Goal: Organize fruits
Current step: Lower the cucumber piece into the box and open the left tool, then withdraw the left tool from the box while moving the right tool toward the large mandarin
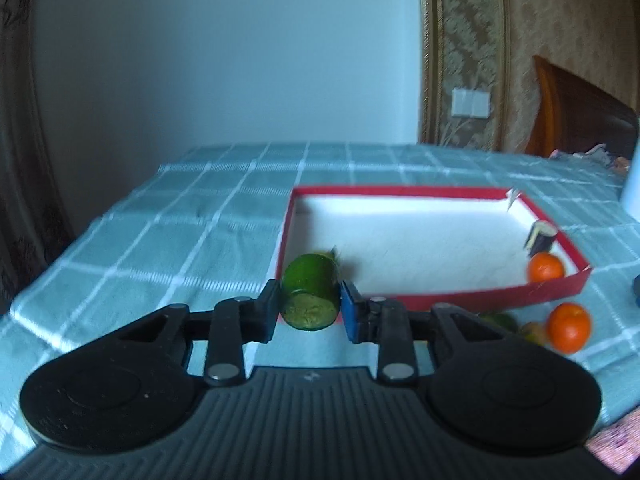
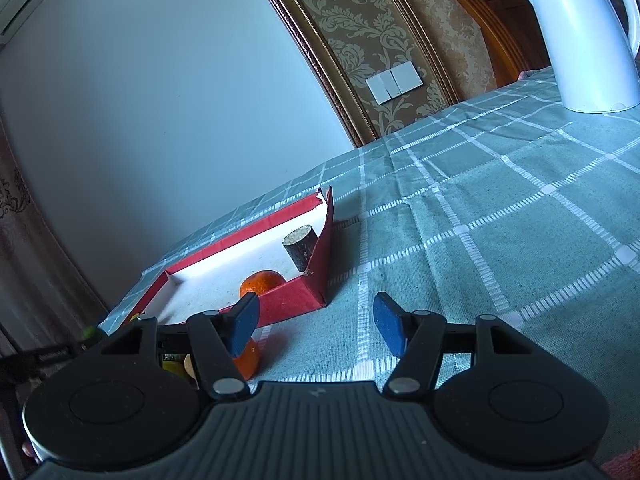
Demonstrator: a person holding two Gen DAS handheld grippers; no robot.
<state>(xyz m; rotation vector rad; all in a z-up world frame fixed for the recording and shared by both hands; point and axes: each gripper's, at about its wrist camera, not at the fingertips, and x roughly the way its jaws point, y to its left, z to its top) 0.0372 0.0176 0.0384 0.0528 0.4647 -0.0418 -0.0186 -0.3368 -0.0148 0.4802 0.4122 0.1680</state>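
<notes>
My left gripper [image 1: 309, 306] is shut on a green cucumber piece [image 1: 310, 296] and holds it at the near left corner of the red box [image 1: 496, 298], which has a white inside. An orange [image 1: 545, 267] and a dark stub of cane [image 1: 540, 237] lie in the box's right corner; they also show in the right wrist view as the orange [image 2: 262, 282] and the stub [image 2: 301, 247]. Another orange [image 1: 569, 327] lies on the cloth in front of the box. My right gripper [image 2: 316, 324] is open and empty, right of the box [image 2: 296, 300], with an orange [image 2: 248, 360] under its left finger.
A green checked cloth [image 2: 500, 220] covers the table. A white kettle [image 2: 580, 36] stands at the far right. More fruit pieces [image 1: 508, 324] lie by the orange in front of the box. The table's left edge [image 1: 60, 256] drops off by a curtain.
</notes>
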